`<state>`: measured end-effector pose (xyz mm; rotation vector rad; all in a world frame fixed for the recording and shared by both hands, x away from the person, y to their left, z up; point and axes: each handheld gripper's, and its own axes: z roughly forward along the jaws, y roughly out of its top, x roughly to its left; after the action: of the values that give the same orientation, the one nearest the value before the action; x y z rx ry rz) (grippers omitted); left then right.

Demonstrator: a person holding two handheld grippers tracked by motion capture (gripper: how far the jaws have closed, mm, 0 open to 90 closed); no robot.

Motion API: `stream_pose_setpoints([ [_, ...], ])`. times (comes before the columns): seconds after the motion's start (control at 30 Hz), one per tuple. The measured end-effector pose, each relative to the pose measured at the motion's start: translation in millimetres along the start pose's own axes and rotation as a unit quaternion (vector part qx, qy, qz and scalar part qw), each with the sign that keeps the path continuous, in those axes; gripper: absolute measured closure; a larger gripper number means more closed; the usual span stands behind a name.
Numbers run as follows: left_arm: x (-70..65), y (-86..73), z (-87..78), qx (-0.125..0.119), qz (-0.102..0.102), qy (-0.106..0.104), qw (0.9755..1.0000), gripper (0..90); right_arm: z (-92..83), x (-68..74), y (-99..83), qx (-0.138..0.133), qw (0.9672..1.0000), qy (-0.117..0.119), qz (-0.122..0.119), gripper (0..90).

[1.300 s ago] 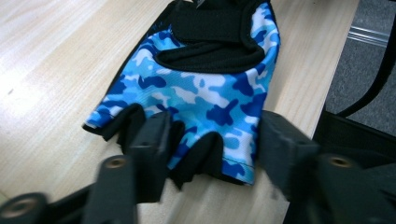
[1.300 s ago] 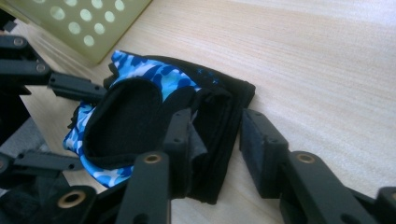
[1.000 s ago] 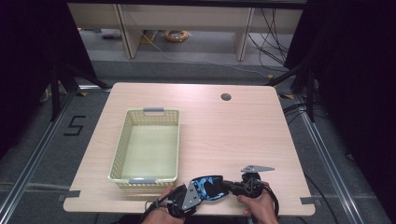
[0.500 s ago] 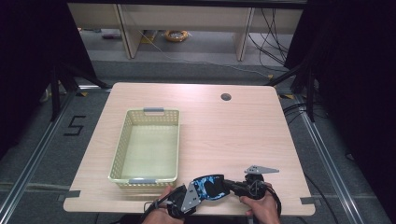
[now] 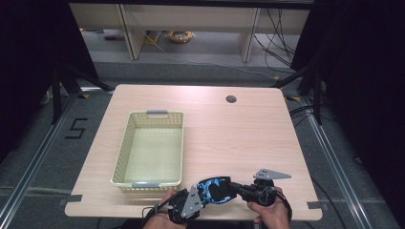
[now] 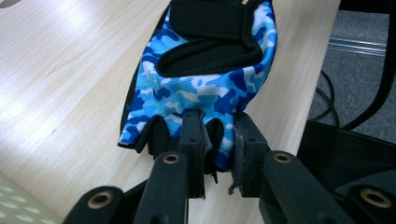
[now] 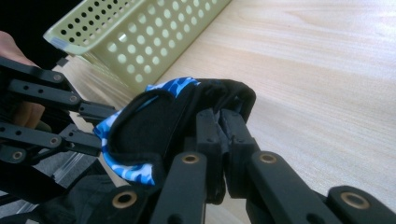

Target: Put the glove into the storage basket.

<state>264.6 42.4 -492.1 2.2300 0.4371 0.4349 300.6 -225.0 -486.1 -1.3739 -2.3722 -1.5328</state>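
I hold a blue camouflage glove point(image 5: 213, 188) between my two grippers, just off the near right corner of the yellow basket point(image 5: 125, 148), above the near edge of the tabletop point(image 5: 239, 133).

My left gripper point(image 5: 203, 193) has its jaws clamped on the finger end of the glove. In the left gripper view the glove point(image 6: 201, 84) stretches away from my jaws, its short black-edged finger openings bunched at my left gripper point(image 6: 217, 154), and its black wrist strap lies at the far end, away from the basket side.

My right gripper point(image 5: 233, 187) has its jaws clamped on the black cuff end. In the right gripper view the cuff folds over my right gripper point(image 7: 222, 126), the glove point(image 7: 154, 121) hangs open toward the basket point(image 7: 140, 32), and the dark linkage of my other gripper sits just beyond the glove, on the basket's near side.

The glove spans the gap between the two sets of jaws, close above the wood. The basket itself stands flat on the left half of the tabletop, apart from the glove and from both grippers.
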Motion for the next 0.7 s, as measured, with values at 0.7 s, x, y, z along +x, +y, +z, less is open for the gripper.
stream_pose_setpoints([
  [0.7, 18.2, 26.8, -48.0, -0.034, 0.01, 0.017, 0.9992, 76.4, -22.8, 41.0, 46.9, -0.021, 0.9986, 0.009, -0.048, 87.7],
])
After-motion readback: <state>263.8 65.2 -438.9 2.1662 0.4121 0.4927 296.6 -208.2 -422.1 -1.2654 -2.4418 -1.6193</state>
